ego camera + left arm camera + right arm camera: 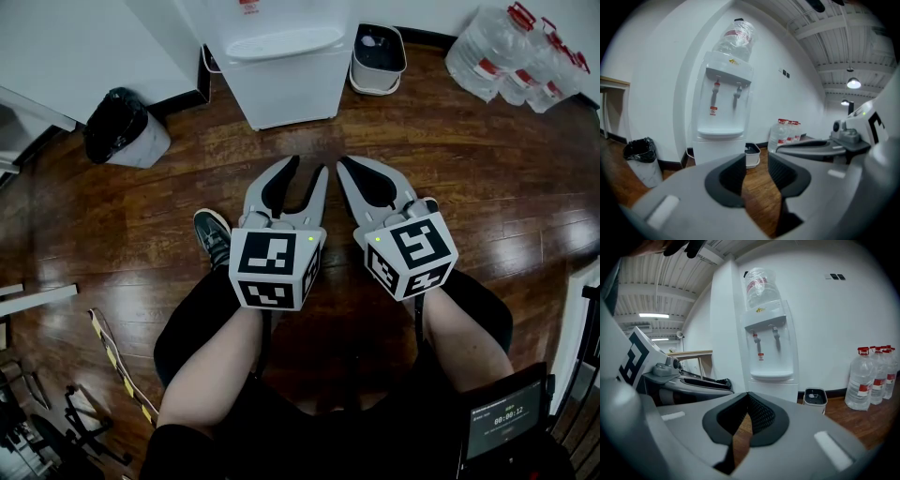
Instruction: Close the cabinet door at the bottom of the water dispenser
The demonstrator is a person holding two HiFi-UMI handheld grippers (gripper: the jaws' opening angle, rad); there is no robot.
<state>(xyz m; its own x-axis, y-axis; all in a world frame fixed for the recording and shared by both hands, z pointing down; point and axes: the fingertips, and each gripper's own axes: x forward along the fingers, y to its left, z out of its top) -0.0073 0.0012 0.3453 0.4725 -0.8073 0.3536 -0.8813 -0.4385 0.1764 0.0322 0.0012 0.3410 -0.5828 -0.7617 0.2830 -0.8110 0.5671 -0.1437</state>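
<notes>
The white water dispenser (281, 70) stands against the far wall, a bottle on top (736, 37). Its lower cabinet front (717, 151) (780, 391) looks flat and flush; no door stands out from it. Both grippers are held side by side in front of me, well short of the dispenser, pointing at it. My left gripper (307, 169) (757, 164) has a narrow gap between its pads, with nothing in it. On my right gripper (345, 164) (747, 397) the jaws meet at the tips and hold nothing.
A bin with a black bag (122, 127) stands left of the dispenser, a small white bin (378, 56) right of it. Several large water bottles (516, 52) sit at the far right. A shoe (213, 234) rests on the wooden floor (450, 159).
</notes>
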